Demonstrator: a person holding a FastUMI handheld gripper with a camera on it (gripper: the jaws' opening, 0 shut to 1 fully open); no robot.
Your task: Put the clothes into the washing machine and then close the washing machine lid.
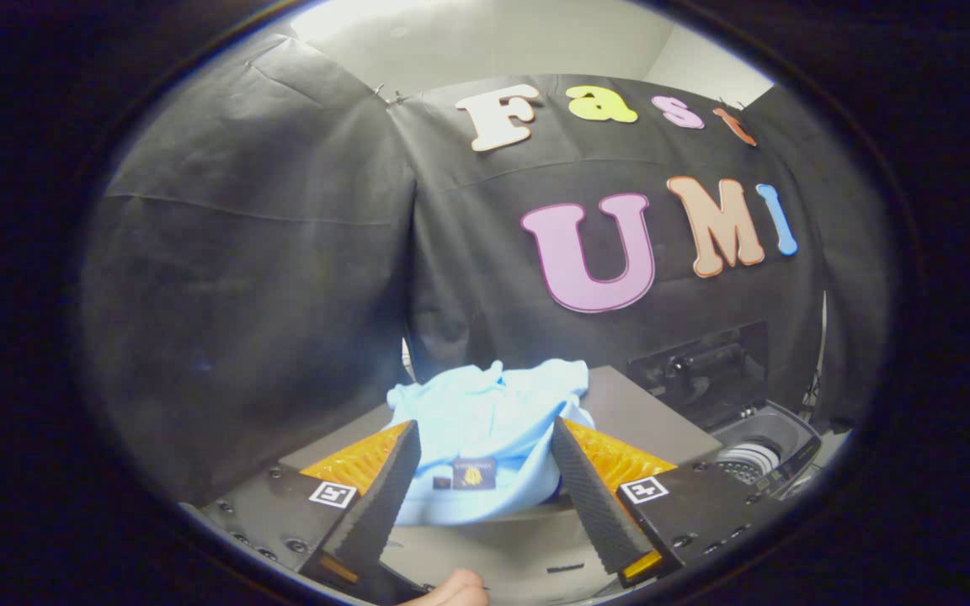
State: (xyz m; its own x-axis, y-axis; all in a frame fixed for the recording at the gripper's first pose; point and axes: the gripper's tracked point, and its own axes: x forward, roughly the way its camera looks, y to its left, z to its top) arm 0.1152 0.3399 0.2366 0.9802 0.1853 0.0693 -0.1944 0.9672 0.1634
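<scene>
The gripper has its fingers spread wide, and neither finger presses on anything. A light blue garment lies crumpled on a grey table, just ahead of the fingers. Its near part shows in the gap between them. The near hem of the garment hangs at the front edge of the table. A small dark label sits on the garment near that hem, midway between the two fingers. From this view it cannot be told whether the fingertips touch the cloth; the fingers flank it on both sides.

The washing machine stands to the right of the table, beyond the right finger and lower than the tabletop. Its lid is raised and stands upright behind the opening. The ribbed drum is visible inside the opening. The garment and the washing machine are well apart.

A fingertip of a person shows below the fingers.
</scene>
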